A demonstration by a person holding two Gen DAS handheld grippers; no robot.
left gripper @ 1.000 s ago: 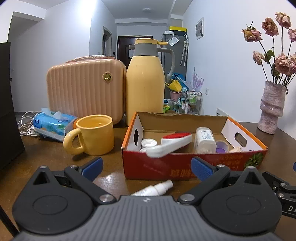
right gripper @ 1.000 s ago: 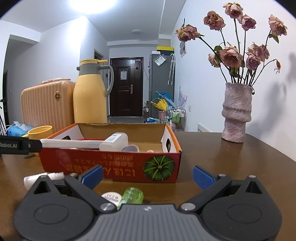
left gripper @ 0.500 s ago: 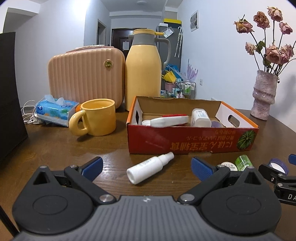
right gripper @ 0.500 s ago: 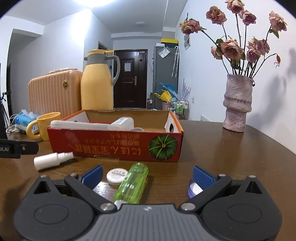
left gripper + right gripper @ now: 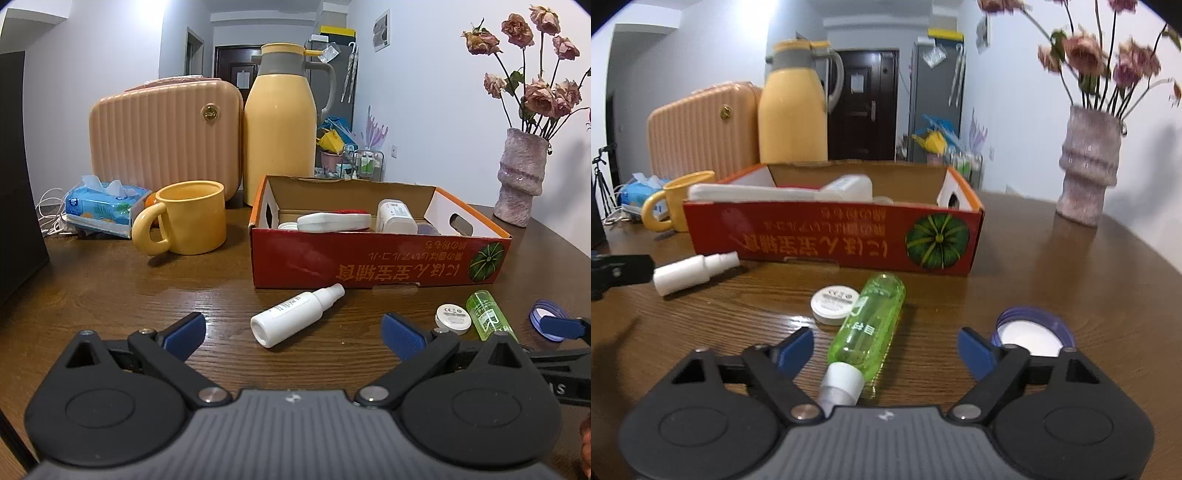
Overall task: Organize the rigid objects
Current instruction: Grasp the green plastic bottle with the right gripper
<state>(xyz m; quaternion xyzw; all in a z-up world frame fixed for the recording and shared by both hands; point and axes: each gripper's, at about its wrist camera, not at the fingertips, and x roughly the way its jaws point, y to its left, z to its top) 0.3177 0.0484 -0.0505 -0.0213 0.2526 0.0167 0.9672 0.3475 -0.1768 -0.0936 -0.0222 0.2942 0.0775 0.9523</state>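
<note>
Right view blurred; print on the red cardboard box unreadable, its contents half hidden behind the near wall. Right gripper: jaws closing, blue pads not yet touching the translucent green plastic bottle, which lies between them on the brown wooden table, white cap toward the camera. Small round white jar just beside it. Left gripper: jaws spread, nothing held; white plastic spray bottle lies just ahead, between the tips.
</note>
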